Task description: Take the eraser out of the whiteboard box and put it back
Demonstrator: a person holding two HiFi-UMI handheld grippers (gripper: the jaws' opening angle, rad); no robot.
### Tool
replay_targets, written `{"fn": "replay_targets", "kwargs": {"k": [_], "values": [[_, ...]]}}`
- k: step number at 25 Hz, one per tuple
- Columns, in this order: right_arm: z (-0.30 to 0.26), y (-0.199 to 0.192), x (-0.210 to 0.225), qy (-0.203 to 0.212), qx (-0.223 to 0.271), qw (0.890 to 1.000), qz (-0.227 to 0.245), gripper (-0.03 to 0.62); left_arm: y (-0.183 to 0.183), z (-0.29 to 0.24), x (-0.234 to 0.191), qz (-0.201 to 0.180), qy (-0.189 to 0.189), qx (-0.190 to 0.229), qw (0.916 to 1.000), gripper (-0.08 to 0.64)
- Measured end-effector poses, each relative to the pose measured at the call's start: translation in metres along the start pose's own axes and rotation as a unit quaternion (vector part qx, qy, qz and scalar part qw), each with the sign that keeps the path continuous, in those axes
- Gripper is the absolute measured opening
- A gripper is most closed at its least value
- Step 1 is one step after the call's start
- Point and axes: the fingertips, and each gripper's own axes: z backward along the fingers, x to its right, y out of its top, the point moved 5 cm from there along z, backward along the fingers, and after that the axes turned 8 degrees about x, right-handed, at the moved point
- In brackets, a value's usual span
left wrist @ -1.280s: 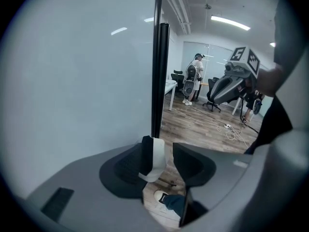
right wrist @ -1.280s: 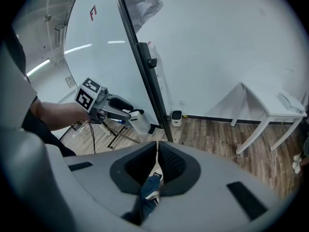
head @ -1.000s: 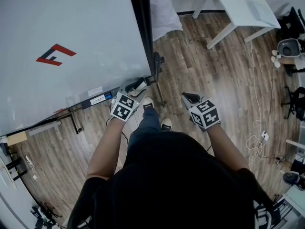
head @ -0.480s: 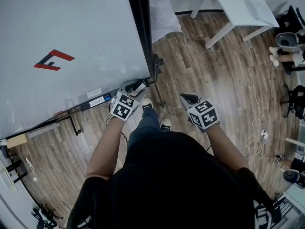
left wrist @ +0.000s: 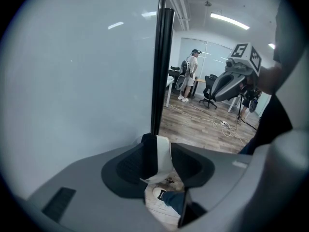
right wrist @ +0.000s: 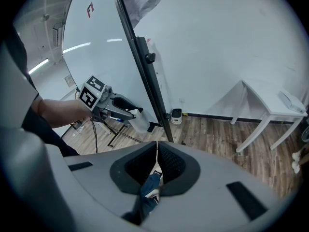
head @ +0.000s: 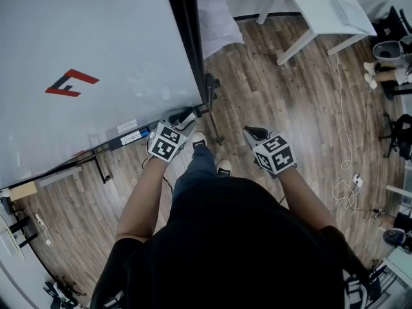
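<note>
The whiteboard [head: 96, 56] served as the reference landmark. It stood on a wooden floor [head: 290, 95], with a black frame post [left wrist: 161, 71] along its right edge and a red-and-black logo [head: 71, 82] on its face.

**Left gripper.** The left gripper [head: 185, 116] was positioned at the lower right corner of the whiteboard, pointing obliquely down toward the bottom edge of the board. Its jaws had just been closing, and the eraser [left wrist: 164, 153] stood between them. The eraser's dark face lay against one pad and its white body against the other, so the jaws were clamped on it.

**Eraser.** The eraser was located just beside the foot of the frame post, at the whiteboard's lower right corner. The right gripper view showed it as a white block projecting from the left gripper's jaw tips. Whether it rested inside the whiteboard box or was clear of it could not be determined.

**Right gripper.** The right gripper [head: 254, 132] was held well apart from the whiteboard, to the right of the board's lower corner and above the floor. Its jaws were closed together, leaving only a thin slit, with nothing between them.

**Surroundings.** A white table [head: 322, 5] stood to the right of the whiteboard, against the wall.
</note>
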Motion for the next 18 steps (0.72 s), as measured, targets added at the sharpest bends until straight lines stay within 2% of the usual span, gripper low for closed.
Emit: {"fn": "replay_targets", "kwargs": {"k": [18], "values": [[0.018, 0.0, -0.002, -0.001, 0.015, 1.0, 0.008, -0.003, 0.01, 0.012, 0.008, -0.005, 0.018, -0.003, 0.9998, 0.153]]}}
